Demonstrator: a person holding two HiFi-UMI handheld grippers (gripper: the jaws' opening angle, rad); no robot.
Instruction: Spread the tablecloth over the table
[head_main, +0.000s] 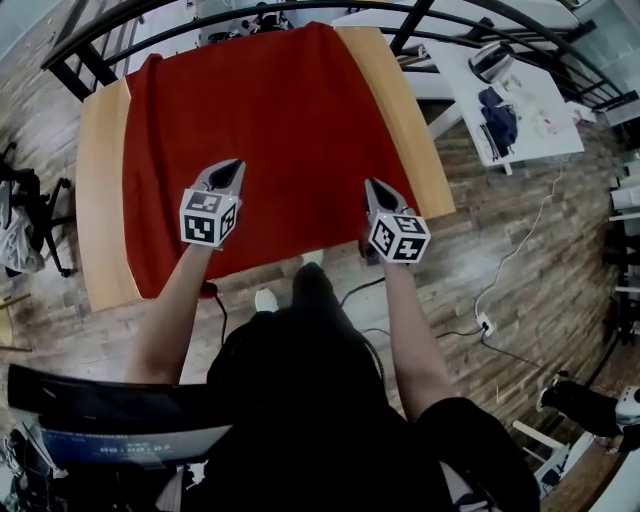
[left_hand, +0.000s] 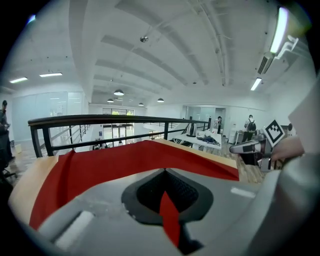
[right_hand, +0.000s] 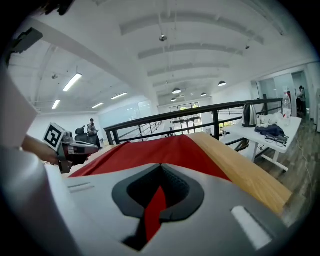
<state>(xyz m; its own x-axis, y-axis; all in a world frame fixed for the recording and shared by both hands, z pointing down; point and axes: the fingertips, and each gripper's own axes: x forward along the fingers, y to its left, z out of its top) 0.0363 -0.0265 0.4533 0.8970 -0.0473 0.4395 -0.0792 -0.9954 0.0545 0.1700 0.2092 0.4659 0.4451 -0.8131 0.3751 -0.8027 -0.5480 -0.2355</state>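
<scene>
Both grippers are clamped on the red tablecloth (head_main: 270, 130).

- Left gripper (head_main: 233, 168): its own view shows the fingers (left_hand: 105, 197) together, with a narrow red fold of cloth pinched between the pads.
- Right gripper (head_main: 372, 186): same in its own view, fingers closed on a red strip of the cloth.
- The head view doesn't show either pinch point. Your gripper bodies and marker cubes cover them.

Cloth position:
- It lies along the middle of the wooden table (head_main: 100, 210), with bare wood strips down the left and right sides.
- In both gripper views the near part lifts off the table toward the fingers.
- The far end runs up to the black railing (head_main: 90, 45). I can't tell how far it hangs past the table's end.
- The far-left corner is bunched into a ridge.
- The near-left corner sits close to the table's near edge.
- The near-right corner is hidden behind the right gripper.
- Your body blocks the middle of the near table edge.

Other things:
- Each gripper view catches the other gripper at the frame edge, level with it and well apart across the cloth.
- A white desk (head_main: 520, 100) stands off to the right. The clutter on it is too small to identify, apart from a kettle (right_hand: 248, 115).
- A cable (head_main: 520, 250) trails across the plank floor beside it.
</scene>
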